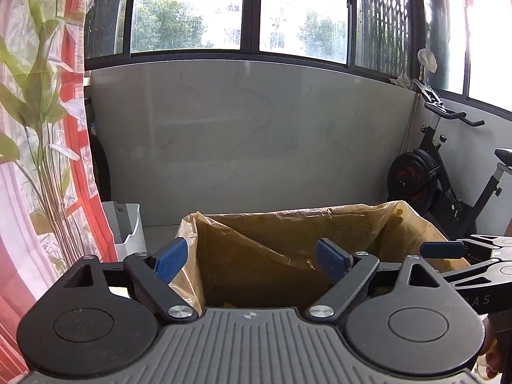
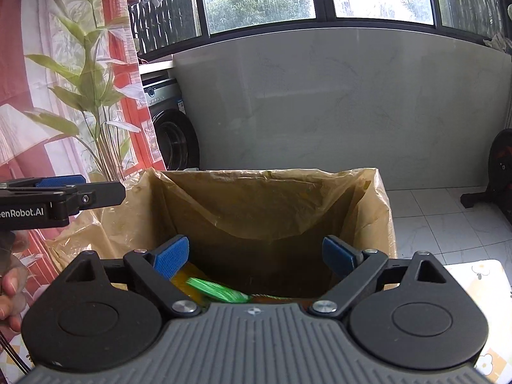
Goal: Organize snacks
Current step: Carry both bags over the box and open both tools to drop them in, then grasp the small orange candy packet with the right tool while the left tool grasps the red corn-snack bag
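Left wrist view: my left gripper (image 1: 251, 260) has its jaws wide apart with nothing between them, blue pads (image 1: 169, 260) framing the open top of a cardboard box (image 1: 416, 224) lined with a yellowish plastic bag (image 1: 288, 224). Box sits just beyond the fingertips, on the floor in front of a grey marble wall panel (image 1: 240, 128). A speck of yellow shows at the box bottom near the gripper body, too small to identify. Right gripper (image 1: 448, 249) pokes in from the right edge over the box's right rim; I see only one blue pad from here. White bin (image 1: 128, 230) to the left of the box, exercise bike (image 1: 432, 172) far right, floral curtain (image 1: 38, 128) on the left

Right wrist view: my right gripper (image 2: 256, 257) also wide apart, empty, aimed down into the same box (image 2: 384, 208). Snacks are inside it: a green packet (image 2: 217, 289), blurred, lying on a yellow one (image 2: 185, 280) at the near left of the box bottom, just below the left pad. Left gripper (image 2: 64, 192) enters from the left edge, beside the box's left rim, with a hand (image 2: 12, 288) below it. Washing machine (image 2: 172, 128) behind the curtain (image 2: 64, 80), tiled floor (image 2: 448, 217) to the right, a patterned tabletop corner (image 2: 486, 288) near right
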The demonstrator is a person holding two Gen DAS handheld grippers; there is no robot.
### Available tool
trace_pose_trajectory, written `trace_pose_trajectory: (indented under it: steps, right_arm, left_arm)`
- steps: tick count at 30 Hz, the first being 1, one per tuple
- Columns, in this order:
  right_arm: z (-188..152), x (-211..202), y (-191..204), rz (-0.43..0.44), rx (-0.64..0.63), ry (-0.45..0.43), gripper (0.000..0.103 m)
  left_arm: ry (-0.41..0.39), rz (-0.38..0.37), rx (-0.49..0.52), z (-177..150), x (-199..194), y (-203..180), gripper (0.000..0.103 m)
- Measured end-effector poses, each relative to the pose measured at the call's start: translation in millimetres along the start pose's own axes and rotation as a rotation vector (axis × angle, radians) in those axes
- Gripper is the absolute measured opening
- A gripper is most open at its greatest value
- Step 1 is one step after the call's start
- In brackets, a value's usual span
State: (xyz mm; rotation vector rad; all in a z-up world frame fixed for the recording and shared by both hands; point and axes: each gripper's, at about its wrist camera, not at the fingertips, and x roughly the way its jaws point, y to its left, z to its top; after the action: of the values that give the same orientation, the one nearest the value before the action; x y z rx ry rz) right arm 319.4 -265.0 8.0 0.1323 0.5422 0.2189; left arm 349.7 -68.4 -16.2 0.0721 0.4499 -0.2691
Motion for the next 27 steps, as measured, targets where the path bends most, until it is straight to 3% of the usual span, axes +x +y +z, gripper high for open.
trace_pose_trajectory:
  steps: [6,9,15,19,24,27]
  right_arm:
    - [3,-29,6,0.047,0.0,-0.051,0.097]
    - [2,-49,9,0.084,0.011,-0.08,0.1]
    - [-17,-92,16,0.146,-0.016,-0.151,0.103]
    - [-39,-107,22,0.156,-0.041,-0.093,0.103]
    - [-80,-123,19,0.105,-0.079,-0.099,0.103]
    - [-100,-131,12,0.092,-0.096,-0.076,0.102]
  left_arm:
    - [-0.015,0.03,-0.004,1,-35,10,0.089]
    - [-0.031,0.051,0.011,2,-59,12,0.095]
    - [-0.09,0.139,0.041,-12,-110,7,0.097]
    - [-0.12,0.137,0.048,-38,-135,2,0.098]
    - [-0.137,0.161,0.044,-81,-152,-8,0.098]
    - [-0.129,0.112,-0.029,-100,-154,-2,0.097]
